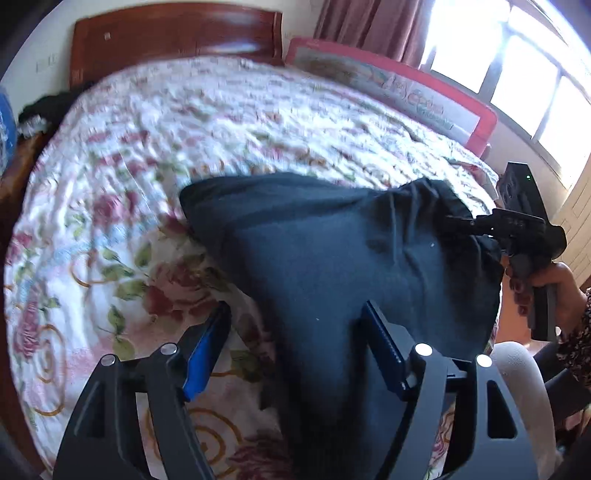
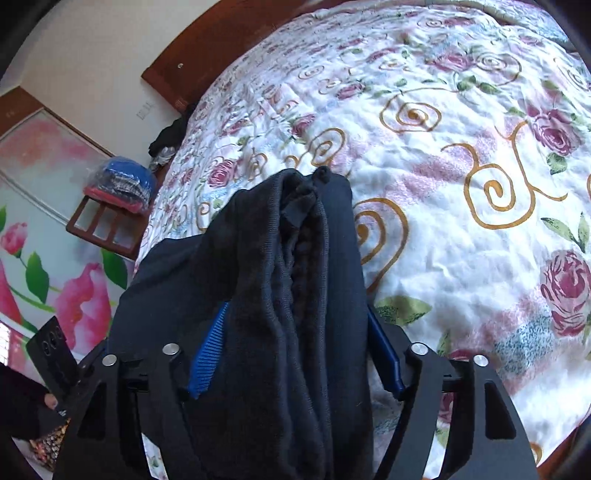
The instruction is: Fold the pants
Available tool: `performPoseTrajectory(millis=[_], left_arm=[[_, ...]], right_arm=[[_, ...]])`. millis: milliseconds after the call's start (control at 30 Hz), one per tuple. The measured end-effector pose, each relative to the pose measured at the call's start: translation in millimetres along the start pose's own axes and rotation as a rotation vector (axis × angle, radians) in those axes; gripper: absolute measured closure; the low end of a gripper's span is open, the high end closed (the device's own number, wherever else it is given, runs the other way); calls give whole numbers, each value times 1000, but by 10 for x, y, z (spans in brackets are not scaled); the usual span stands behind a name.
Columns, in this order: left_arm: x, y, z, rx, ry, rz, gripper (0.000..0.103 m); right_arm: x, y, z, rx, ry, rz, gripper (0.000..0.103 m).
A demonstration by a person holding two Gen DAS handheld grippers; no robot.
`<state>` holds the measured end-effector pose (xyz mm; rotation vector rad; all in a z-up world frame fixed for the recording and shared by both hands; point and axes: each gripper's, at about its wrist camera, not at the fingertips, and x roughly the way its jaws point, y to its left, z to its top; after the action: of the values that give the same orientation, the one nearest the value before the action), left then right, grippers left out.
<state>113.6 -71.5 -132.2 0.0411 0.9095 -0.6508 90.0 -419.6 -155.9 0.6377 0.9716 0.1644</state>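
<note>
The dark pants (image 1: 332,251) lie bunched on the bed (image 1: 147,147), seemingly part-folded. The left gripper (image 1: 295,347) has its jaws released, straddling the cloth's edge. The right gripper (image 2: 295,354) has a thick bundle between its wide jaws; whether they clench it I cannot tell.

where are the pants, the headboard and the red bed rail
pants (image 1: 332,251): left wrist view, on the flat dark cloth.
headboard (image 1: 173,33): left wrist view, on the upper wooden panel.
red bed rail (image 1: 484,122): left wrist view, on its red end corner.
</note>
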Motion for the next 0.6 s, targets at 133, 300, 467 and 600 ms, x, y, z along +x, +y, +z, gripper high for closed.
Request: performPoseTrajectory(millis=[133,300,467,600], left_arm=[[149,-1,52,-32,21,-30,30],[118,-170,80,22,11,-13,70],[-109,-213,83,14,-32,-41,78],[-248,-301,45,65,-45,-13,79]], right_arm=[[102,145,-138,-56,-7,-38,33],[-66,414,-266,-146,-86,-106,51],[-320,530,-363,-129,-160,-22,58],[-420,747,-436,-170,-186,6,58]])
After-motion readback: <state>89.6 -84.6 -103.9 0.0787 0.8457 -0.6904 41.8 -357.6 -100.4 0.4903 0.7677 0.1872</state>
